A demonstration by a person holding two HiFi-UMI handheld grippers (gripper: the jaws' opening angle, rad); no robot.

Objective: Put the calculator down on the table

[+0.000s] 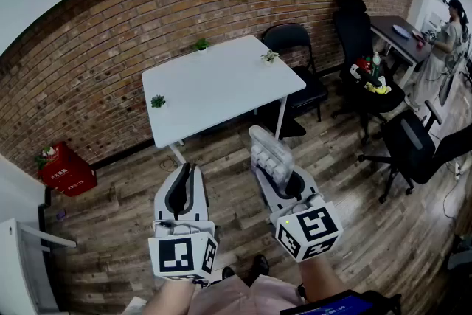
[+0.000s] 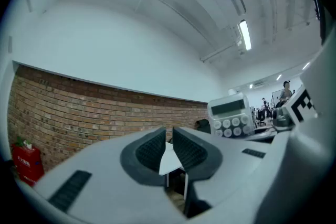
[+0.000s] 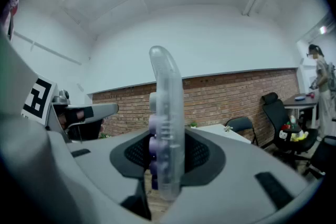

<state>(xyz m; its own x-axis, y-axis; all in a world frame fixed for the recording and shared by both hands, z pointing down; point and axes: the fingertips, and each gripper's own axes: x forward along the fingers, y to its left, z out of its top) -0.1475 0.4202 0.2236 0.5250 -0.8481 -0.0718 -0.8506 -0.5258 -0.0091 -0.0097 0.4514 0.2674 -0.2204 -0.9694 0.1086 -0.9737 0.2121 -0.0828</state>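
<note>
The calculator [image 1: 270, 156], translucent white with pale purple round keys, is held up in the air by my right gripper [image 1: 283, 184], which is shut on its lower part. It shows edge-on and upright between the pads in the right gripper view [image 3: 167, 113]. In the left gripper view its display and keys [image 2: 231, 115] face the camera at the right. My left gripper [image 1: 184, 184] hangs beside it on the left, shut with nothing in it [image 2: 169, 147]. The white table [image 1: 221, 81] stands ahead, beyond both grippers, against the brick wall.
Three small potted plants [image 1: 158, 101] [image 1: 201, 45] [image 1: 270, 56] stand on the table's edges. Black chairs [image 1: 295, 40] sit to its right, an office chair [image 1: 413, 151] nearer right. A red box [image 1: 66, 170] lies on the wooden floor at left. A person [image 1: 442, 40] stands far right.
</note>
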